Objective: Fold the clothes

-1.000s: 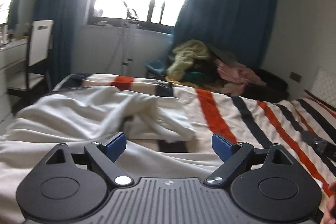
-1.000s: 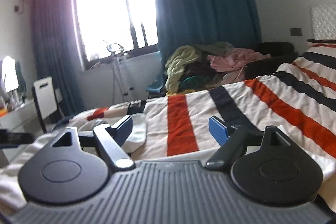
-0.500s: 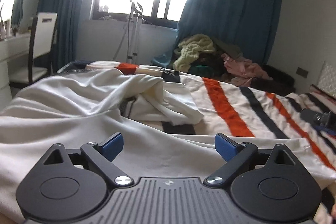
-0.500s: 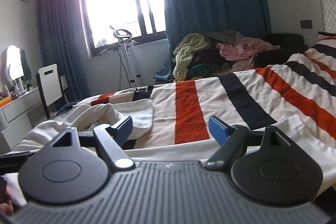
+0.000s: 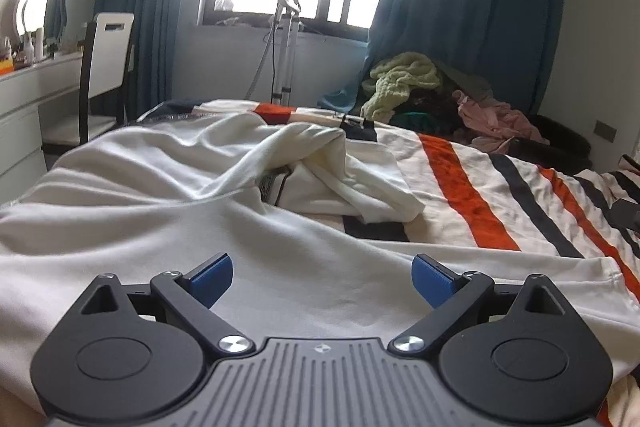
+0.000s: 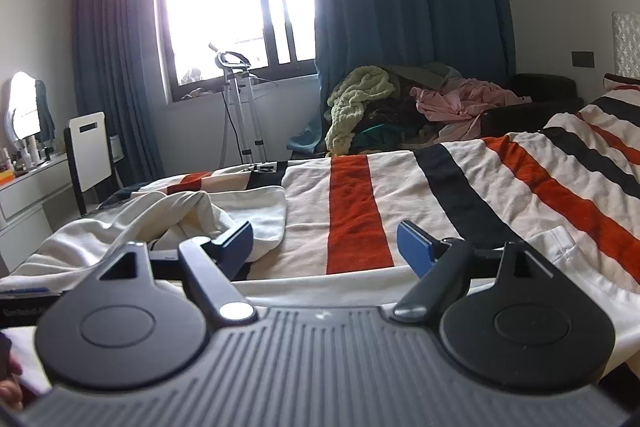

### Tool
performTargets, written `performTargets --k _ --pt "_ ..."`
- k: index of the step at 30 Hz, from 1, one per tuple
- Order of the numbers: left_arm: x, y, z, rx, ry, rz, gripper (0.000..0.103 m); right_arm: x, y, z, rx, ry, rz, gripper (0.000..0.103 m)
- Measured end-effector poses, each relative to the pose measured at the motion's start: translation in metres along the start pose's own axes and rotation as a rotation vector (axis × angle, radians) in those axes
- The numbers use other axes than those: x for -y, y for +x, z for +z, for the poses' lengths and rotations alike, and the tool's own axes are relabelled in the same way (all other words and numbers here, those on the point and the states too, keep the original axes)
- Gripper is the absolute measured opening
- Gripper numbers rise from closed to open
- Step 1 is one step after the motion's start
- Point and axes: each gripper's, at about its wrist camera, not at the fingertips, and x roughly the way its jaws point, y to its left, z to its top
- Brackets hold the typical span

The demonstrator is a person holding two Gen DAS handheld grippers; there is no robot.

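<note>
A cream-white garment (image 5: pixel 168 211) lies rumpled across the near side of a striped bed (image 5: pixel 472 187), one bunched fold rising at its middle. My left gripper (image 5: pixel 322 277) hovers low over the garment's near flat part, open, its blue pads (image 5: pixel 212 275) wide apart with nothing between them. In the right wrist view the same garment (image 6: pixel 192 219) lies to the left, and its near hem (image 6: pixel 520 279) runs under my right gripper (image 6: pixel 324 247). That gripper is open too, with only bedspread and hem seen through the gap.
A heap of clothes (image 6: pixel 400 107) with a green knit and a pink piece sits beyond the bed under blue curtains. A white chair (image 5: pixel 108 67) and dresser (image 5: pixel 24 107) stand at the left. A garment steamer stand (image 6: pixel 240 115) is by the window.
The left gripper has sunk closer to the white garment and its pads have spread a little wider. The right gripper has dropped slightly; its jaws look unchanged.
</note>
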Motion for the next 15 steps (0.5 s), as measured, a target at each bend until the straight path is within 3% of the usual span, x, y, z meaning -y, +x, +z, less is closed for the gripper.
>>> performTargets --k 6,15 --pt "0.003 0.003 -0.006 -0.019 0.019 0.025 0.097 0.007 0.0 0.001 -0.005 0.037 -0.034 0.081" --pt "0.023 0.015 -0.022 -0.076 0.106 -0.022 0.097 0.012 0.001 0.0 -0.036 0.066 -0.07 0.081"
